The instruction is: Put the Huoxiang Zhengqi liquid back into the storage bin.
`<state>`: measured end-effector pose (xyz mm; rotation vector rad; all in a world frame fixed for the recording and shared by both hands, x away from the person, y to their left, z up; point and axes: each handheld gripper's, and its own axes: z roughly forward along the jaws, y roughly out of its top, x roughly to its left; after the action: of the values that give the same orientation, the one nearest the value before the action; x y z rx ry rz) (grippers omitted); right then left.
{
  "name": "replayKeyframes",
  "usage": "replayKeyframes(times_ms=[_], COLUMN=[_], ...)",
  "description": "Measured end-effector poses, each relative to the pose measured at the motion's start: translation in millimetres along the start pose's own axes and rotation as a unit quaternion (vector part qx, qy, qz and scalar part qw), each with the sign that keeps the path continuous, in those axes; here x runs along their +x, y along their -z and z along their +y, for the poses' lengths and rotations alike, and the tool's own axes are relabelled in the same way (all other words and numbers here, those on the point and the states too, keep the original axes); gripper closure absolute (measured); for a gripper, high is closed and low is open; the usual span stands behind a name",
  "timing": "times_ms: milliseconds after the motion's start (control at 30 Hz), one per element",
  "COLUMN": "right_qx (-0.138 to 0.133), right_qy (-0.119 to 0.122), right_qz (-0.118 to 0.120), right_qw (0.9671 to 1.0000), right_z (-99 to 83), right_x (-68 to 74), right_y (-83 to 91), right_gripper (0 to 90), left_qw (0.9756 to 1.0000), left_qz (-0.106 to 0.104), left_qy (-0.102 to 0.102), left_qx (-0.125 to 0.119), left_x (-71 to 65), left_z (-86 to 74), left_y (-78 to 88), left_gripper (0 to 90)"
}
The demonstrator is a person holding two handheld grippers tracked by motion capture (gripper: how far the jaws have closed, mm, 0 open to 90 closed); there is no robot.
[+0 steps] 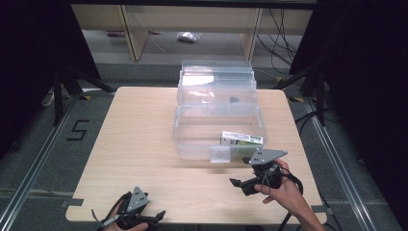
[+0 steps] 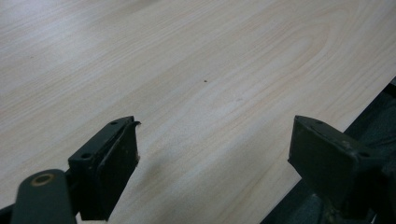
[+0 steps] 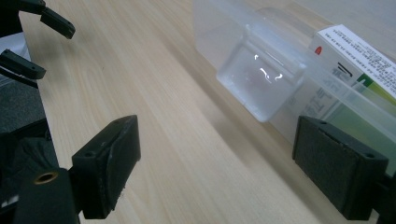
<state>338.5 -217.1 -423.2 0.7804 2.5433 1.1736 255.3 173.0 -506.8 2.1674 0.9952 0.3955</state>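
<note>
A clear plastic bin stands at the table's middle back, its lid tipped open behind it. Inside at the front right lies a white and green box, also seen through the wall in the right gripper view. A clear latch hangs on the bin's front. My right gripper hovers just in front of the bin, jaws wide apart with nothing between them. Near the table's front left edge, my left gripper stands open over bare wood.
The light wooden table has free room left of the bin. Its front edge shows at the right of the left gripper view. Black stands flank the table, cables trail at the right, and a taped "5" marks the floor.
</note>
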Motion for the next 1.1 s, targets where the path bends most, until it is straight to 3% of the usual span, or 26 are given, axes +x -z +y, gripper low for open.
replayKeyframes(times_ms=[100, 133, 200, 333, 367, 633, 1067, 1100], right_qx=[-0.005, -0.002, -0.004, -0.005, -0.011, -0.005, 0.009, 0.011], right_qy=[0.007, -0.008, 0.004, -0.004, -0.012, -0.044, -0.066, -0.082], right_qz=[-0.004, -0.004, -0.003, -0.011, -0.019, -0.012, -0.015, -0.015], right_qw=[1.0000, 1.0000, 1.0000, 0.9999, 0.9997, 0.9990, 0.9977, 0.9964], right_z=[-5.8, -8.1, -11.9, -19.3, -21.3, -35.3, -58.8, -59.9], right_x=[2.2, 5.5, 4.8, 8.2, 8.9, 10.6, 18.9, 21.4], right_y=[-1.2, -1.0, -1.8, -3.4, -4.0, -8.6, -12.9, -13.0], right_gripper=[16.3, 16.3, 16.3, 16.5, 16.6, 16.5, 16.9, 16.9], left_qw=[1.0000, 1.0000, 1.0000, 1.0000, 1.0000, 1.0000, 1.0000, 1.0000], left_qz=[0.000, -0.001, 0.003, -0.001, -0.001, -0.001, 0.000, 0.000], left_qy=[0.002, -0.006, -0.005, -0.005, -0.005, -0.005, -0.002, -0.001], left_qx=[-0.004, 0.002, 0.001, -0.001, 0.000, -0.003, -0.007, -0.006], left_x=[-0.9, -0.2, -0.7, -0.4, -0.8, -0.6, -2.1, -2.1], left_z=[0.3, 0.4, 0.2, 0.1, 0.0, 0.2, -0.4, -0.2], left_y=[-0.3, 0.8, 0.1, -0.1, 0.1, 0.2, -0.8, -0.7], left_gripper=[15.1, 15.1, 15.1, 15.1, 15.1, 15.1, 15.1, 15.1])
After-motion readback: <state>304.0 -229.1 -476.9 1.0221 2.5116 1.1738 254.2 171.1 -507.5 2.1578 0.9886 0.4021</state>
